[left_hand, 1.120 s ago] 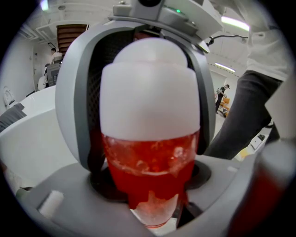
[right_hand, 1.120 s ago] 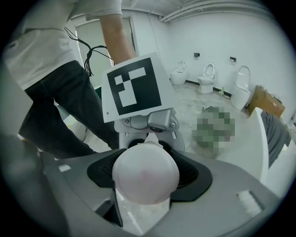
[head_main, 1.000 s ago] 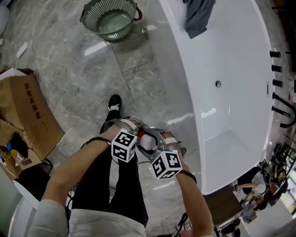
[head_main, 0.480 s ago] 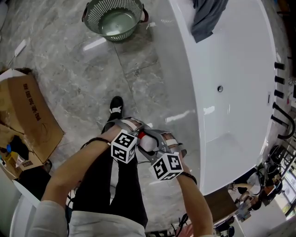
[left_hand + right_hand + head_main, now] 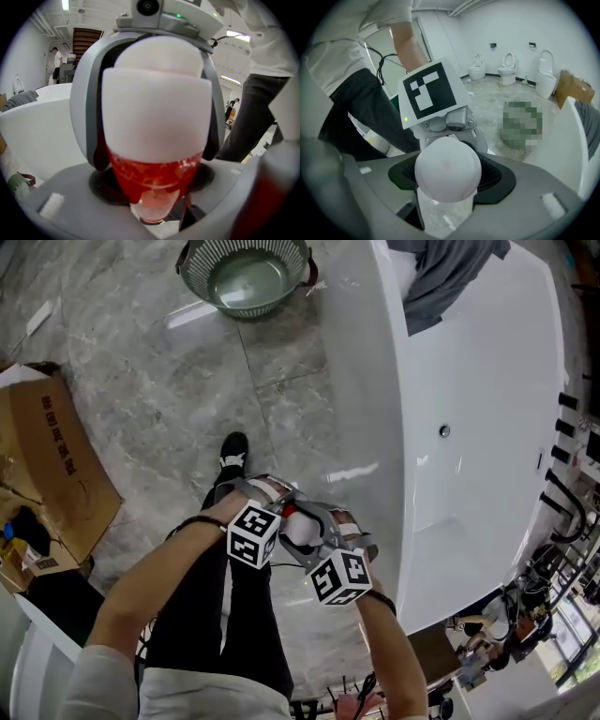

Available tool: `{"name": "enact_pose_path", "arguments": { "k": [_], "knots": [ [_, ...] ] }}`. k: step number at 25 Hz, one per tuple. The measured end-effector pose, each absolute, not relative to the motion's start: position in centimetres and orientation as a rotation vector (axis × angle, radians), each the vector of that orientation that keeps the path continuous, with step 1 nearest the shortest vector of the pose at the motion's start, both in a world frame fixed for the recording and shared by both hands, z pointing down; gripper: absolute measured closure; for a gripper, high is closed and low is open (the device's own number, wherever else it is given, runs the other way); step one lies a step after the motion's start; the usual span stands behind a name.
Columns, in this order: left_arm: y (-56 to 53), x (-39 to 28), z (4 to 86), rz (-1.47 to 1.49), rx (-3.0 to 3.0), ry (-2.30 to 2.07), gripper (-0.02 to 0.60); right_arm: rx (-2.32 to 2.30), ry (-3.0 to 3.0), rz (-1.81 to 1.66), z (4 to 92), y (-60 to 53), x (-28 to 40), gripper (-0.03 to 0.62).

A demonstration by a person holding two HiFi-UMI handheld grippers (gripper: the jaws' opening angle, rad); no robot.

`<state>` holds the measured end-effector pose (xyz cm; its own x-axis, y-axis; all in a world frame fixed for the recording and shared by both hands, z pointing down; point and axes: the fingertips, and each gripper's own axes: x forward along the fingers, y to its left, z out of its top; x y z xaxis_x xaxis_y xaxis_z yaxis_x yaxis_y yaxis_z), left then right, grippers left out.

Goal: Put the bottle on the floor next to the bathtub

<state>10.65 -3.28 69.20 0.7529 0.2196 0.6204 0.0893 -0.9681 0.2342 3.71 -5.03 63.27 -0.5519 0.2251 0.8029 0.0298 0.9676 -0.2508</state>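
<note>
The left claw [image 5: 154, 206] and right claw [image 5: 447, 201] both pinch the bottle [image 5: 298, 526], held high beside the bathtub [image 5: 487, 381]. Loosen one too early and I reckon it drops to the floor [image 5: 169, 409] and rolls.

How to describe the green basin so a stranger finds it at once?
Start at the white bathtub on the right. On the grey floor beside its far end stands the basin. Only it is round and green, with slotted sides.
</note>
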Motion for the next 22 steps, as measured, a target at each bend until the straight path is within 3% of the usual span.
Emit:
{"name": "enact_pose_path", "arguments": {
  "k": [22],
  "knots": [
    [-3.5,8.3,71.1,1.016,2.712,0.3,0.242,-0.239,-1.982,0.042,65.6,-5.6,1.7,0.312]
  ]
}}
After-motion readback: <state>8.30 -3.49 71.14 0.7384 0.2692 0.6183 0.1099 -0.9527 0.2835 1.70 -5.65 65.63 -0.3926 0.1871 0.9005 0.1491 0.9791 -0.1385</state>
